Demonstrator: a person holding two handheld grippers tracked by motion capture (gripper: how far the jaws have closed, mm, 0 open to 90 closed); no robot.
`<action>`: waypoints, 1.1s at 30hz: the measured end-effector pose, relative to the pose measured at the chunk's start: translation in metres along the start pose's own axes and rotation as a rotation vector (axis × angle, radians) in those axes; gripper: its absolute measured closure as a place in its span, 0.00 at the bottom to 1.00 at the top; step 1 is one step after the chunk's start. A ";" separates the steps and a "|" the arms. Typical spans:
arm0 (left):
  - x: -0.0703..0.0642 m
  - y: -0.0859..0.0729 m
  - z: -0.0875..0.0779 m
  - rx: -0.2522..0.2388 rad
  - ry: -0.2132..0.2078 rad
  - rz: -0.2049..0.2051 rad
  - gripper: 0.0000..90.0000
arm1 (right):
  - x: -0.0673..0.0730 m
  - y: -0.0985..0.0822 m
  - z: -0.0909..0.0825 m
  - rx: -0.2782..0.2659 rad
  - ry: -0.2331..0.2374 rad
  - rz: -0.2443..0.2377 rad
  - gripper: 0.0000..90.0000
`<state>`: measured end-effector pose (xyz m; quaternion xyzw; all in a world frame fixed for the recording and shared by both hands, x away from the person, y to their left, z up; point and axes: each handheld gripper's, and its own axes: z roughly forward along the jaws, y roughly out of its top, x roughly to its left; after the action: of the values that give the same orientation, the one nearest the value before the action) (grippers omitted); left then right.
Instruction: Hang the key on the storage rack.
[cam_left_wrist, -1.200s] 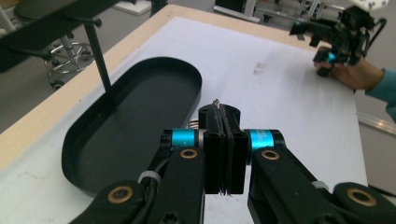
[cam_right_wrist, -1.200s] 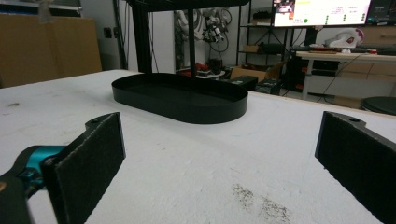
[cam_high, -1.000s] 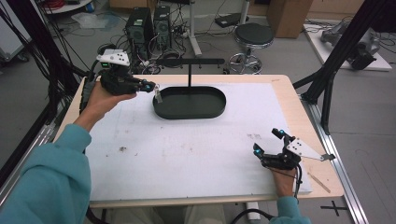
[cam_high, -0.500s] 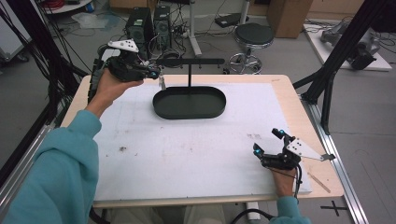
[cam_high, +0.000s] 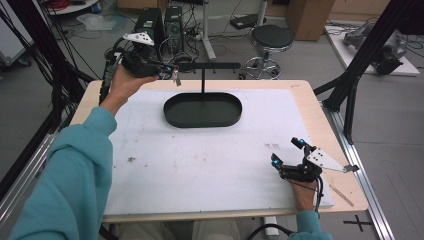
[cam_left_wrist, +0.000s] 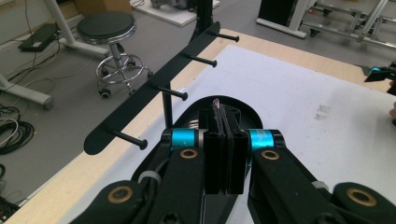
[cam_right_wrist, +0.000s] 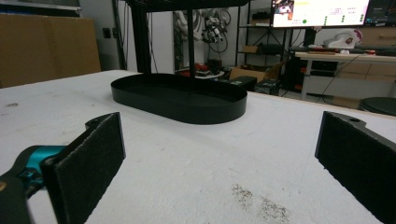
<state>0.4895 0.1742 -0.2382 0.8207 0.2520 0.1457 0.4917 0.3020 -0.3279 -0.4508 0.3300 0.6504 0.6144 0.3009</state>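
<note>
The left gripper (cam_high: 167, 74) is clenched on a small key-like item (cam_high: 176, 77), held up beside the left end of the black rack's (cam_left_wrist: 154, 88) crossbar, above its oval tray (cam_high: 202, 110). All 4 pegs look bare, so hanging seems left to do. The right gripper (cam_high: 289, 156) rests released on the table, well apart from the rack

Right gripper (cam_right_wrist: 219, 158) jaws spread wide, low over white table cover (cam_right_wrist: 187, 172). Black oval tray (cam_right_wrist: 180, 100) at 12 o'clock, thin post rising from it. Dark speckle patch (cam_right_wrist: 257, 200) at 5 o'clock.
</note>
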 end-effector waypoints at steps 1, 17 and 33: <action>0.001 -0.001 0.003 0.009 0.015 -0.002 0.98 | 0.000 0.000 0.000 0.001 -0.001 0.000 0.01; 0.008 -0.008 0.019 0.059 0.063 -0.028 0.98 | 0.000 0.000 0.000 -0.001 -0.001 0.000 0.01; 0.017 -0.016 0.036 0.089 0.083 -0.058 0.98 | 0.000 0.000 0.000 -0.003 -0.003 -0.002 0.01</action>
<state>0.5172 0.1636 -0.2691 0.8275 0.3018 0.1539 0.4478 0.3020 -0.3279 -0.4509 0.3300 0.6494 0.6145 0.3029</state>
